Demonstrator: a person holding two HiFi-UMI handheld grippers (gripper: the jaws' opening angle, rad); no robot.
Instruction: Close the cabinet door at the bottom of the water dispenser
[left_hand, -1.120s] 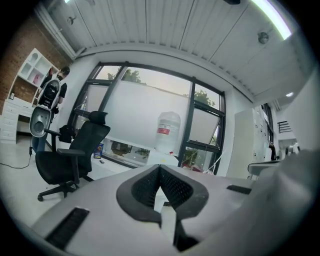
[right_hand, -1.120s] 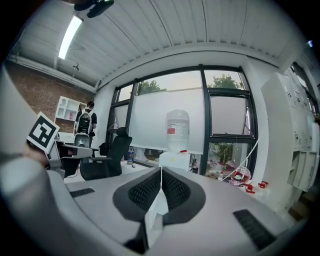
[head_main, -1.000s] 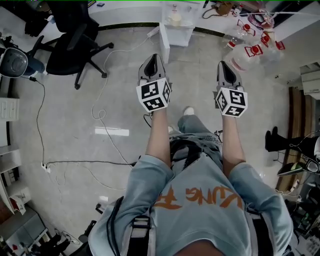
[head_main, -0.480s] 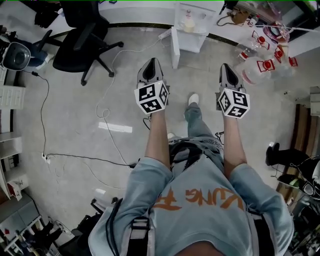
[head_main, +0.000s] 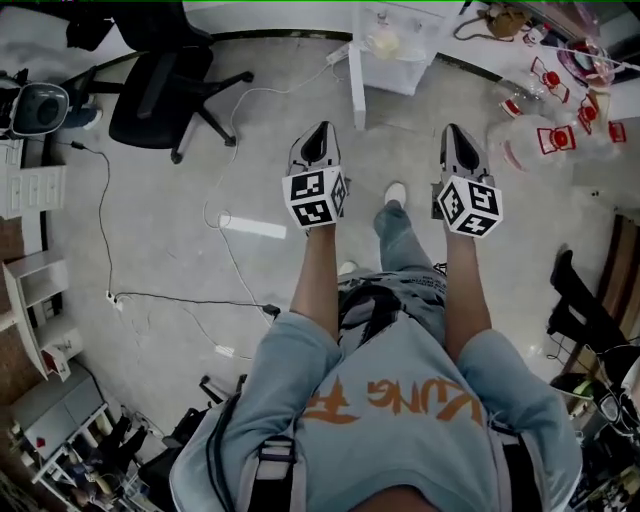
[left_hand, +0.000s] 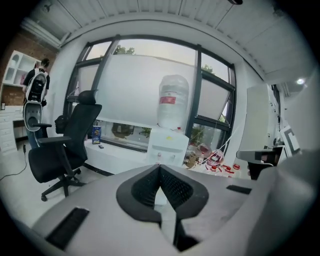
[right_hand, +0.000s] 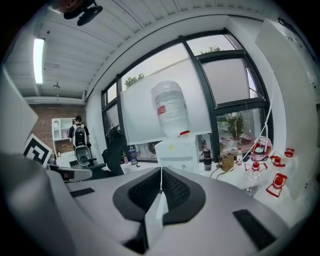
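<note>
The white water dispenser (head_main: 398, 45) stands at the far wall with a clear bottle (left_hand: 173, 102) on top. Its bottom cabinet door (head_main: 356, 88) hangs open, edge-on towards me, on the dispenser's left side. My left gripper (head_main: 321, 131) is held out over the floor, short of the door and a little left of it, shut with nothing between its jaws. Level with it, my right gripper (head_main: 454, 130) is out to the dispenser's right, shut and empty too. Both gripper views show the dispenser (right_hand: 176, 149) ahead, beyond the closed jaw tips.
A black office chair (head_main: 160, 85) stands to the left, with cables (head_main: 225, 215) trailing over the floor. Several empty bottles with red handles (head_main: 545, 130) lie right of the dispenser. A fan (head_main: 40, 108) and shelves are at far left. A person (left_hand: 36, 85) stands in the background.
I have walked towards the dispenser, which now shows nearer and further right in the head view. Both grippers have gone forward and lower, and they stay shut.
</note>
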